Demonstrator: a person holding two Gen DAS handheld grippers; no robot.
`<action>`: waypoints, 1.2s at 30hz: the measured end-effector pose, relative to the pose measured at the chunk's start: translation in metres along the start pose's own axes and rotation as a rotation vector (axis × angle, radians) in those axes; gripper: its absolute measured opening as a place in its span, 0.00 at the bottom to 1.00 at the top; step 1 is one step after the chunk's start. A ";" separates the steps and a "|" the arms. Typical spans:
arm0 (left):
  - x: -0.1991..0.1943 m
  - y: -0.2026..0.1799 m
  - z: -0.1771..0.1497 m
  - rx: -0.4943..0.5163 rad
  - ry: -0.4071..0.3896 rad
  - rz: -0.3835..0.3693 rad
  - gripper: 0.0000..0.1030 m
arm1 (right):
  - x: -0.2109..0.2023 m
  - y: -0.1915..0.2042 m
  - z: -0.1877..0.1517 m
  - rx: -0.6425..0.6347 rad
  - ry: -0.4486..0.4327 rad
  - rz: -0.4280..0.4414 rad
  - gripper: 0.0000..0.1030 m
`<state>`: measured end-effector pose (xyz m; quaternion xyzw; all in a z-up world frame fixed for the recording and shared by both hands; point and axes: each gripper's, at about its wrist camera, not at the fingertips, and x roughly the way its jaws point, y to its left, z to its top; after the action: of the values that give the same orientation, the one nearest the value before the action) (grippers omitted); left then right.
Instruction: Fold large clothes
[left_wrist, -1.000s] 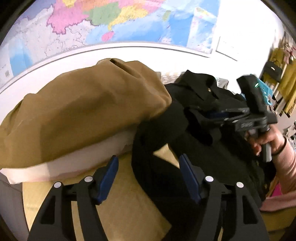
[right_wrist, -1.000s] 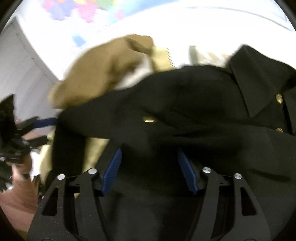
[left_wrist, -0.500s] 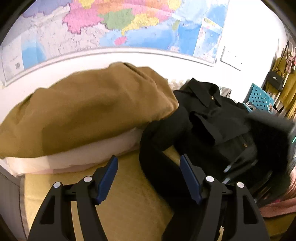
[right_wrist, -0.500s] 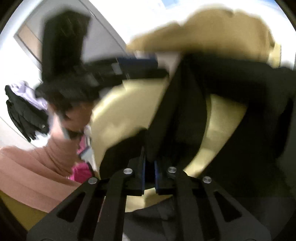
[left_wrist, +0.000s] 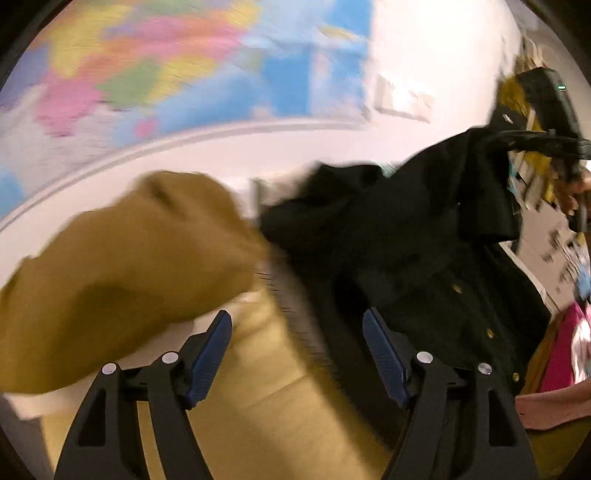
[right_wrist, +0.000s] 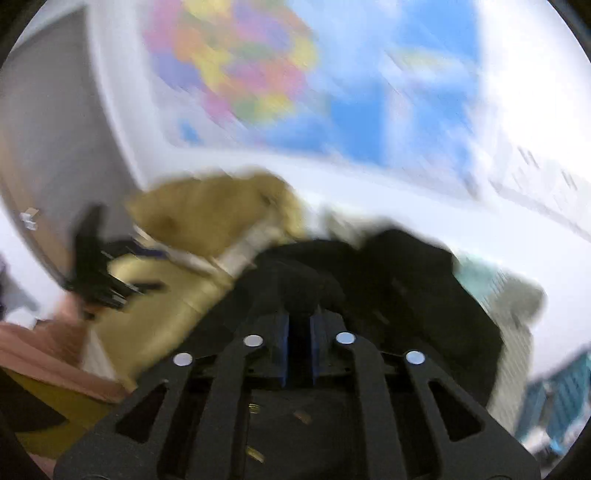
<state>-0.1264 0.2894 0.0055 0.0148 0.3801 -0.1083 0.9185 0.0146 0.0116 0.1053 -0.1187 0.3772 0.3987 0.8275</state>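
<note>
hanging from the right gripper, the black jacket is lifted by one part of its cloth while the rest of it drapes down onto the yellow quilted surface. in the right wrist view the blue pads sit nearly together with a dark strip of the jacket pinched between them, so those jaws are clenched on the garment. small gold buttons run down the jacket's front in the left wrist view, and the same view shows the right gripper raised at the upper right, with dark cloth reaching up to it.

the left gripper has its jaws spread wide with nothing between the blue pads; it hangs over the yellow surface, just beside the jacket's left edge. in the right wrist view it appears as a dark blurred shape at the left.

a tan garment lies bunched to the left of the jacket, resting on something pale beneath it. the two garments look to be touching where they meet, though motion blur makes that edge uncertain. a coloured wall map fills the wall behind. both views are smeared by motion.
</note>
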 end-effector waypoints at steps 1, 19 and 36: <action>0.012 -0.011 0.001 0.030 0.013 0.000 0.69 | 0.009 -0.020 -0.016 0.062 0.030 -0.012 0.18; 0.108 -0.031 0.038 0.153 0.079 0.141 0.12 | 0.045 -0.083 -0.136 0.312 0.044 0.031 0.13; 0.061 -0.050 0.009 0.227 0.038 0.029 0.48 | 0.028 -0.155 -0.122 0.384 0.018 -0.163 0.62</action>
<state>-0.0887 0.2280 -0.0285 0.1261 0.3827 -0.1372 0.9049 0.0769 -0.1342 -0.0155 0.0075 0.4429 0.2500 0.8610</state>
